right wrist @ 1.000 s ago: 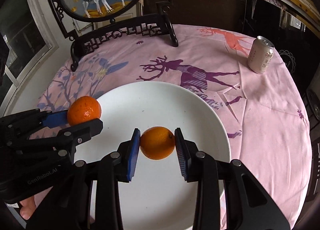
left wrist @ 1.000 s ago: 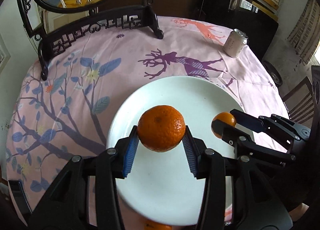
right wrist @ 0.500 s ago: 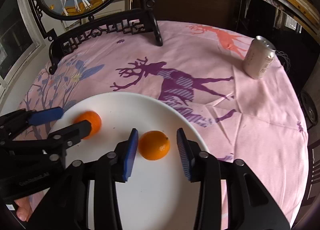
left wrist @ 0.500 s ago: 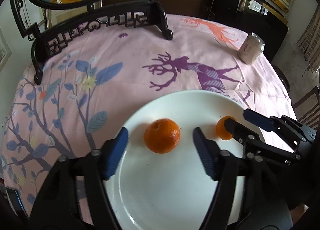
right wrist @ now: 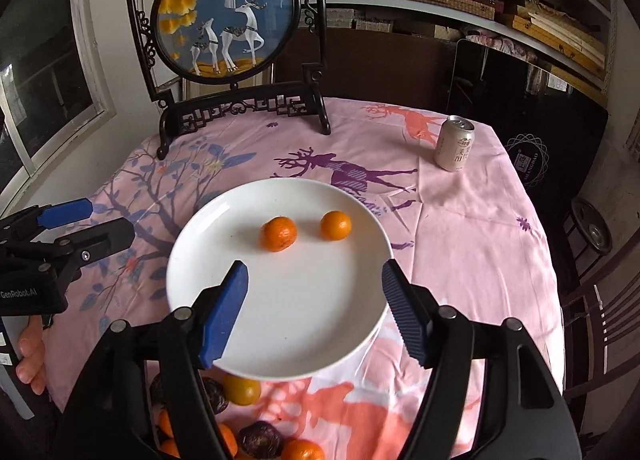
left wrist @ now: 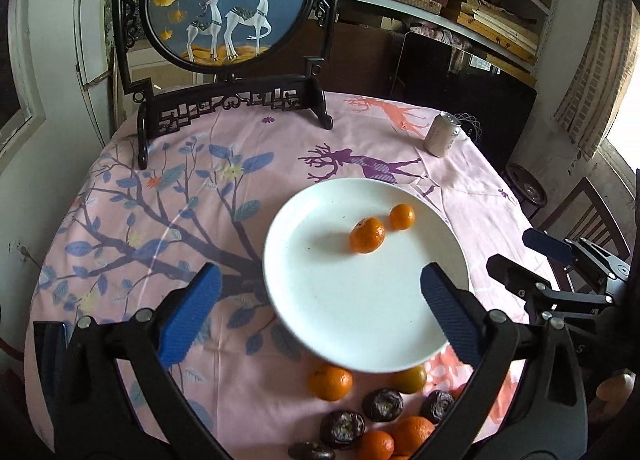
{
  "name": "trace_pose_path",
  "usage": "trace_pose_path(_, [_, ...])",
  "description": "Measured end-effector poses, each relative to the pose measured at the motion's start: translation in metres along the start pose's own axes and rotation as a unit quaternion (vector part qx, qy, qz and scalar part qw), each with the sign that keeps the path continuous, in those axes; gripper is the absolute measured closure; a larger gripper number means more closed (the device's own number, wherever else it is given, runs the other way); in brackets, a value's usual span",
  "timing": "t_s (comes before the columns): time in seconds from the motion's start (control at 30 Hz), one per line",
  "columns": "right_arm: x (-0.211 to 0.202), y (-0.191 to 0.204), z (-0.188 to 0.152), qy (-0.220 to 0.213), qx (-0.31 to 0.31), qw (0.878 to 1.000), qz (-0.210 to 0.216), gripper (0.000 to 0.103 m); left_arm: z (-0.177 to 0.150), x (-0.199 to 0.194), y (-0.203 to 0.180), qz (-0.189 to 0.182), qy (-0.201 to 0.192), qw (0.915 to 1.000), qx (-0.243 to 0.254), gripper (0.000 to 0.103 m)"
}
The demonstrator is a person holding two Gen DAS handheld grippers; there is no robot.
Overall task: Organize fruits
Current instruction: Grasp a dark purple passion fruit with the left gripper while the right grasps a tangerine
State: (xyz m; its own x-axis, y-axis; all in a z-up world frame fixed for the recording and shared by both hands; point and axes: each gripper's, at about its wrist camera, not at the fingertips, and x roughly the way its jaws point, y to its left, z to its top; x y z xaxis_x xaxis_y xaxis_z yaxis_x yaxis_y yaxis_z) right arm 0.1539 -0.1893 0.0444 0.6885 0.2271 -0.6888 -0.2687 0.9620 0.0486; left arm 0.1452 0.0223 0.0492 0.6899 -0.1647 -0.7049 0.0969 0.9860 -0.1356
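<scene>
Oranges [left wrist: 367,235] on plate [right wrist: 280,340], both grippers [left wrist: 316,312] [right wrist: 314,316] released, hand [right wrist: 30,356] only in right view

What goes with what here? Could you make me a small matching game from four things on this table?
Things:
1. two oranges
2. drink can
3. deer screen
4. dark wrinkled fruits

Places:
A. on the cloth at the table's near edge
B. upright near the far right edge
C. on the white plate
D. standing at the back of the table

Pairs: 1-C, 2-B, 3-D, 4-A
</scene>
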Motion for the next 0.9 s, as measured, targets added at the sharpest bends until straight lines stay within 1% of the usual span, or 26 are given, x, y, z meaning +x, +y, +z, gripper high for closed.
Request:
trace_pose_path(0.17, [-0.036, 0.017, -0.025, -0.016, -0.011, 1.0, 0.004, 0.033, -0.029, -0.028, 0.0, 0.009, -0.015, 0.9997, 0.016, 0.002])
trace_pose_path(0.23, [-0.051, 0.023, -0.043, -0.02, -0.013, 1.0, 0.007, 0.033, -0.048, -0.033, 0.003, 0.005, -0.011, 0.9997, 0.02, 0.002])
trace_pose_path(0.3, [-0.061, 0.026, -0.066, -0.019, -0.016, 1.0, 0.001, 0.031, -0.072, -0.038, 0.007, 0.006, -0.009, 0.9997, 0.021, 0.002])
trace_pose_path(0.33, [-0.064, 0.028, -0.08, -0.016, -0.017, 1.0, -0.009, 0.028, -0.085, -0.04, 0.01, 0.014, -0.01, 0.9996, 0.022, 0.002])
trace_pose_path(0.4, [-0.064, 0.031, -0.107, -0.013, -0.015, 0.999, -0.039, 0.008, -0.11, -0.04, 0.017, 0.027, -0.008, 0.9994, 0.021, 0.002])
trace_pose_path(0.47, [-0.062, 0.031, -0.132, -0.013, -0.018, 0.997, -0.068, 0.006, -0.132, -0.037, 0.026, 0.04, 0.001, 0.9991, 0.014, 0.002])
trace_pose_path(0.5, [-0.058, 0.03, -0.141, -0.005, -0.02, 0.997, -0.077, 0.006, -0.142, -0.034, 0.029, 0.042, 0.009, 0.999, 0.013, 0.002])
trace_pose_path(0.6, [-0.039, 0.02, -0.157, 0.029, -0.016, 0.996, -0.079, 0.006, -0.161, -0.022, 0.037, 0.04, 0.043, 0.9982, 0.009, 0.002])
trace_pose_path(0.67, [-0.03, 0.012, -0.162, 0.041, -0.003, 0.997, -0.067, 0.006, -0.169, -0.017, 0.041, 0.037, 0.056, 0.9977, 0.003, 0.002])
trace_pose_path(0.73, [-0.026, 0.002, -0.164, 0.04, 0.012, 0.998, -0.042, 0.011, -0.173, -0.014, 0.043, 0.037, 0.062, 0.9974, -0.003, 0.002])
trace_pose_path(0.77, [-0.023, -0.003, -0.164, 0.041, 0.019, 0.999, -0.029, 0.025, -0.175, -0.013, 0.044, 0.036, 0.064, 0.9973, -0.007, 0.002])
trace_pose_path(0.8, [-0.018, -0.006, -0.164, 0.05, 0.024, 0.998, -0.019, 0.036, -0.175, -0.012, 0.045, 0.034, 0.066, 0.9972, -0.01, 0.002])
trace_pose_path(0.9, [0.0, -0.011, -0.163, 0.078, 0.032, 0.996, 0.014, 0.038, -0.176, -0.011, 0.043, 0.032, 0.069, 0.997, -0.012, 0.002])
